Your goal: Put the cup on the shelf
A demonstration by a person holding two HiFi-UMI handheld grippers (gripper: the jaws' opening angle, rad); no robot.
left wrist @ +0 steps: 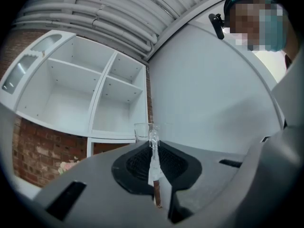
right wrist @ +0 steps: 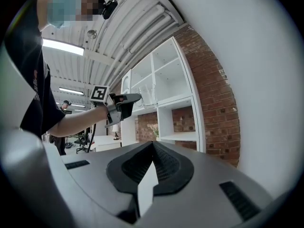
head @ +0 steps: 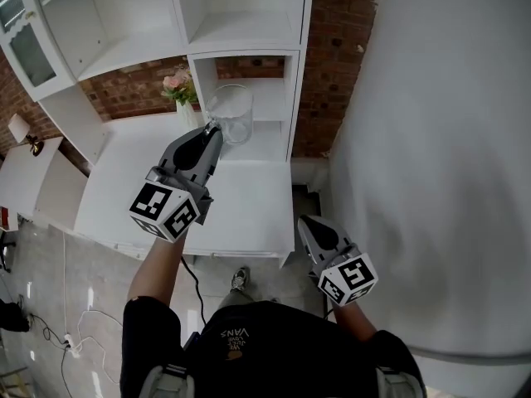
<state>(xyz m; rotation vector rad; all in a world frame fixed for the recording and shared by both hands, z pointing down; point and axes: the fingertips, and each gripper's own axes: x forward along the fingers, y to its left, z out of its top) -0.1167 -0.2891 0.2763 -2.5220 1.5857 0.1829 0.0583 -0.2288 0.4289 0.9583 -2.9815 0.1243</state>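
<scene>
A clear glass cup [head: 230, 113] hangs in the air in front of the white shelf unit's [head: 242, 38] low open compartment, above the back of the white table [head: 246, 201]. My left gripper [head: 217, 130] is shut on the cup's near rim. In the left gripper view the glass wall [left wrist: 144, 131] is pinched between the pads at my left gripper [left wrist: 153, 145]. My right gripper [head: 308, 222] hangs low by the table's right edge, shut and holding nothing. The right gripper view shows my right gripper [right wrist: 152, 145] with jaws together, and the cup [right wrist: 147, 96] far off in the left gripper [right wrist: 124, 103].
A vase of pink flowers [head: 180, 89] stands on the table just left of the cup. A brick wall [head: 332, 65] lies behind the shelf and a white wall [head: 440, 139] closes the right side. A lamp [head: 21, 130] sits on a side table at far left.
</scene>
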